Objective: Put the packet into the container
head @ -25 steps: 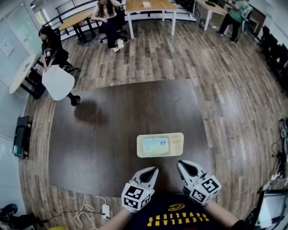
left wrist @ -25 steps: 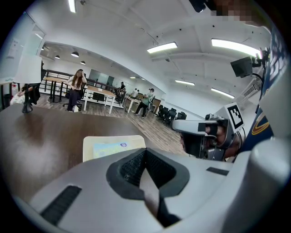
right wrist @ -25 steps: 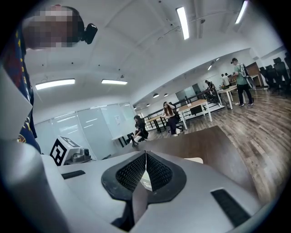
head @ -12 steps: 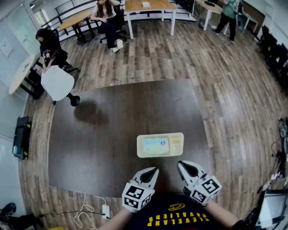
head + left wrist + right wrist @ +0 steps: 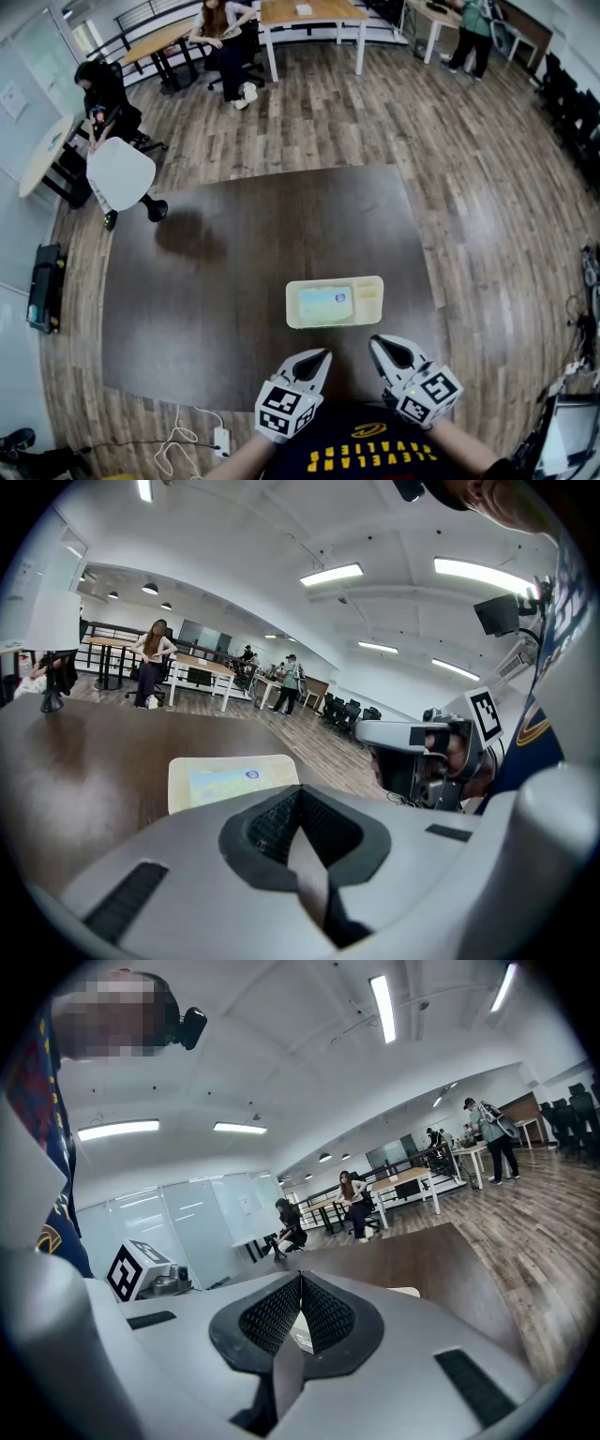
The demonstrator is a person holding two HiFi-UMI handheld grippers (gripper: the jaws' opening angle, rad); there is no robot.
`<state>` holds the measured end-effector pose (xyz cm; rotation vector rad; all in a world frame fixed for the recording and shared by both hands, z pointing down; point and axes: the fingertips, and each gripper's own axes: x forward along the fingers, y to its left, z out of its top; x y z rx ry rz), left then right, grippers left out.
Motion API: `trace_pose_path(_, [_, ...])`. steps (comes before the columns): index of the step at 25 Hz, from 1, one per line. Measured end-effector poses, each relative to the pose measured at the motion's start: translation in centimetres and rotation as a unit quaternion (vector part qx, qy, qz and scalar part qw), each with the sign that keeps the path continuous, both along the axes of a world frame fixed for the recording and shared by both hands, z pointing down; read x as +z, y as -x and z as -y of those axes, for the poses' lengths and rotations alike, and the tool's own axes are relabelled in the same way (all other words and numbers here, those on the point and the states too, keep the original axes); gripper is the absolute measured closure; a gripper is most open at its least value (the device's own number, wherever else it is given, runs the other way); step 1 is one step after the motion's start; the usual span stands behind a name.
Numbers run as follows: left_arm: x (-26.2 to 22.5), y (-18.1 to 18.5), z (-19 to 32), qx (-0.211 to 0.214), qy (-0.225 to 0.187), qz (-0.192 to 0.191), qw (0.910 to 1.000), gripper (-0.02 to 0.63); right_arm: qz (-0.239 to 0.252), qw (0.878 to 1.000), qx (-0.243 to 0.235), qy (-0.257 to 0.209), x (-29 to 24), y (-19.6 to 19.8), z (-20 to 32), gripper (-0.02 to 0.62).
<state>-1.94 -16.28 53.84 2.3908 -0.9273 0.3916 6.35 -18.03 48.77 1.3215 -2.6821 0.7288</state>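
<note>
A cream container rests on the dark brown table, close to its near edge. A pale blue-green packet lies flat in its large left compartment; the small right compartments look bare. My left gripper is shut and holds nothing, just short of the container's near left side. To the right, my right gripper is shut too, equally close. In the left gripper view the container and packet lie just beyond the closed tips. From the right gripper view only a corner of the container shows.
A white chair stands at the table's far left corner. People sit and stand at desks across the wooden floor. A white cable and power strip lie on the floor by the table's near left edge.
Both grippers, the container and the packet have stayed where they were. Only people in the background have shifted a little.
</note>
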Motion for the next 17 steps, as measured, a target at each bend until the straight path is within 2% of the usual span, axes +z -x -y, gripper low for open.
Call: trace_pose_path(17, [0.43, 0.12, 0.24, 0.005, -0.002, 0.003, 1.0000, 0.607, 0.004, 1.000, 0.002, 0.002, 0.15, 0.14, -0.04, 0.586])
